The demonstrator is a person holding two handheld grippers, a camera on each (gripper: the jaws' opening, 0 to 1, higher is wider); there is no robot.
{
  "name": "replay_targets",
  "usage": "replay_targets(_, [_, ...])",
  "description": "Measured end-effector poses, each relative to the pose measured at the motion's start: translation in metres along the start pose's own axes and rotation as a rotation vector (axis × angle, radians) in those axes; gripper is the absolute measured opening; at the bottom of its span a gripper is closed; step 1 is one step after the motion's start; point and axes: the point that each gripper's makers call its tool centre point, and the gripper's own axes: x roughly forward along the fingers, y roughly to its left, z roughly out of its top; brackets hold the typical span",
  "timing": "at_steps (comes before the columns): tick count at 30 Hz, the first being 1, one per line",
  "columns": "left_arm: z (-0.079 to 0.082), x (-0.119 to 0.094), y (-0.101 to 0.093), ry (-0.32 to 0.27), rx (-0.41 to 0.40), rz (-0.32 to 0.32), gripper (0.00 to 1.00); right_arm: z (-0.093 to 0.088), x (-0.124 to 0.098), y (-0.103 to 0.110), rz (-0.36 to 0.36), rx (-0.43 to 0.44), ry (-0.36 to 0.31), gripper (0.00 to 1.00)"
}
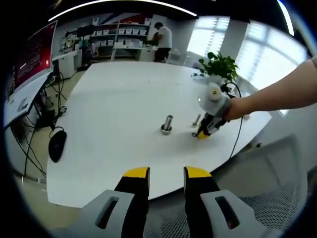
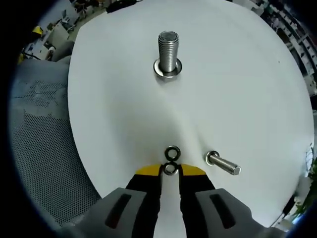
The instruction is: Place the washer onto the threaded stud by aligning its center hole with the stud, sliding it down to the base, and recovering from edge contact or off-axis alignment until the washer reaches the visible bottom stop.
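Reaching low over the white surface [image 2: 237, 89], the right gripper [image 2: 170, 171] had its yellow-tipped jaws drawn narrow around a small washer [image 2: 170, 169], which sat right between the tips. Whether the tips were truly pinching it or only bracketing it, I could not tell. A second washer [image 2: 172, 152] lay flat just beyond, touching or nearly touching the first. A loose bolt [image 2: 223, 164] lay on its side just to the right of them. The threaded stud [image 2: 168, 51] stood upright well beyond, at the far side of the surface, with a ring already seated at its base.

In the left gripper view, the left gripper [image 1: 167, 173] hung back off the near edge, its jaws parted with nothing between them, while a person's hand [image 1: 237, 107] pressed the right gripper [image 1: 203, 133] down near the stud [image 1: 167, 124].

The risk, as I judged it, lay in the pickup. A thin washer flat on a smooth surface gives the jaws little edge to bite, so it could skate away or tip. The neighbouring washer could be dragged along or lifted with it. A crooked hold would later catch the washer's rim on the threads instead of letting it slide to the bottom.
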Motion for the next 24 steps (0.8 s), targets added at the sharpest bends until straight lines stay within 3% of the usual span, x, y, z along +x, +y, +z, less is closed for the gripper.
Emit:
replay_targets(7, [0.0, 0.0, 0.001, -0.003, -0.004, 0.003, 0.25, -0.001, 0.0, 0.0, -0.022, 0.018, 0.015, 0.14])
replay_targets(10, [0.0, 0.0, 0.001, -0.001, -0.004, 0.004, 0.25, -0.002, -0.002, 0.0, -0.021, 0.075, -0.037, 0.13])
replay_targets(17, [0.0, 0.0, 0.0, 0.001, 0.0, 0.001, 0.25, -0.005, -0.003, 0.006, -0.064, 0.074, -0.131, 0.13])
replay_targets(24, [-0.001, 0.0, 0.0, 0.006, 0.003, 0.001, 0.25, -0.011, -0.004, 0.008, -0.051, 0.079, -0.131, 0.13])
